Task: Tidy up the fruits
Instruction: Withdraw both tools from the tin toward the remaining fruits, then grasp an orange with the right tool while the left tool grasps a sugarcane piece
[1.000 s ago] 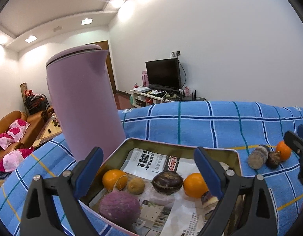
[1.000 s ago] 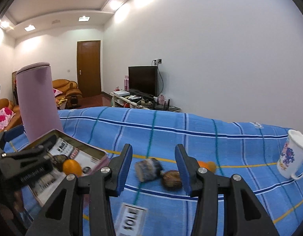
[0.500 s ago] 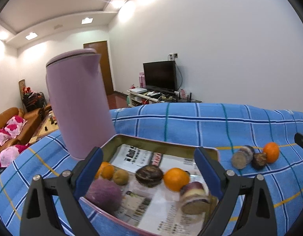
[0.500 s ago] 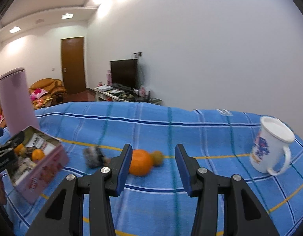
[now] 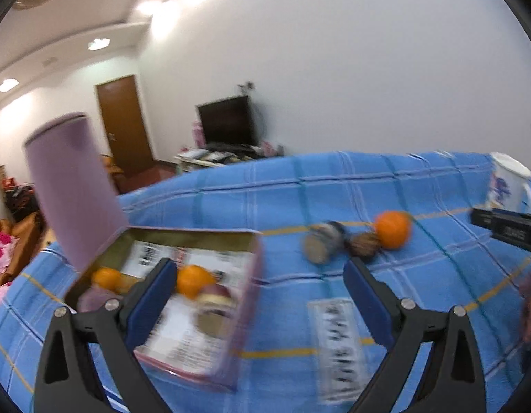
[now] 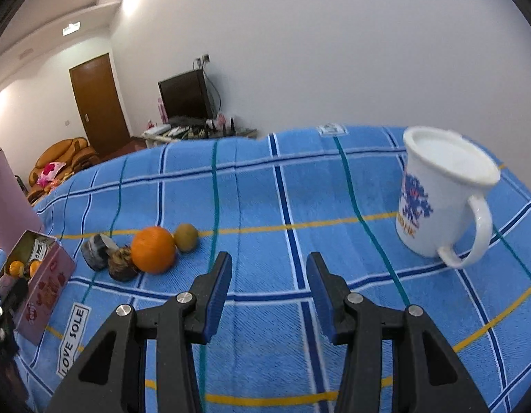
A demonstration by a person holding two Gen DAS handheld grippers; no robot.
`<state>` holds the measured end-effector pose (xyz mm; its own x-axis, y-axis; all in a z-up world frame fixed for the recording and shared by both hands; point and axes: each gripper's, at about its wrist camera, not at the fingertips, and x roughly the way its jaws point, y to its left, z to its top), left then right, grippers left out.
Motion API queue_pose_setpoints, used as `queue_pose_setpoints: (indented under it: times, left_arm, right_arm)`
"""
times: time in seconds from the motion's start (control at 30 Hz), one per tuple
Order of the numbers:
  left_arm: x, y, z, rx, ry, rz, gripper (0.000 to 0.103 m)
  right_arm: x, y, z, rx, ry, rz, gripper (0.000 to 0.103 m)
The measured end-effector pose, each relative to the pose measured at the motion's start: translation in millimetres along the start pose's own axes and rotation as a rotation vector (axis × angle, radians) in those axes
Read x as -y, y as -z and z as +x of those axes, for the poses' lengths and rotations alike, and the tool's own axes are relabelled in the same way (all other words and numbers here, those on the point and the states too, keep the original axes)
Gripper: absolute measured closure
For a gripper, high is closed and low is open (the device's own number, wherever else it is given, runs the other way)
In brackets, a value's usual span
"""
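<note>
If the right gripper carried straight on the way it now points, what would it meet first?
Probably just the bare blue cloth: the right gripper is open and empty, with the mug off to one side and the orange to the other.

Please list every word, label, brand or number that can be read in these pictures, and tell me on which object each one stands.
"LOVE SOLE": white fabric label sewn on the blue checked cloth.
Blue print and orange letters on the white enamel mug: blurred, not readable.
Red print on the side of the pink tin box: too small to read.
Printed paper lining the box: blurred.
Small white tag at the cloth's far edge: unreadable.
</note>
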<state>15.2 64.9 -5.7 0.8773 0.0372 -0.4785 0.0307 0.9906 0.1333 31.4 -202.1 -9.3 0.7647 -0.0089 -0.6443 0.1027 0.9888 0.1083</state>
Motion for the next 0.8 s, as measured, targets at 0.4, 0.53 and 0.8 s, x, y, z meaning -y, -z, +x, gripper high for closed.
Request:
queue_pose_setpoints:
  times: [0.4,0.53,0.8]
  left_arm:
    - [22.1,-13.2,17.1,-0.079,0.008,0.023,0.004]
    - [10.3,-12.6,23.7,-0.097,-0.007,-0.021,0.006]
    - [7.1,-12.3,21.8,-0.072,-0.016,0.003,0.006]
  right_arm:
    - [-20.4,-13.2,31.0,-0.160,-0.291,0.015,0.056]
    - [-39.4,-18.0,47.0,-0.218,-0.422,0.102,0.056]
    - [-77.8,-20.7,77.5,-0.221,-0.322,0.131,0.054]
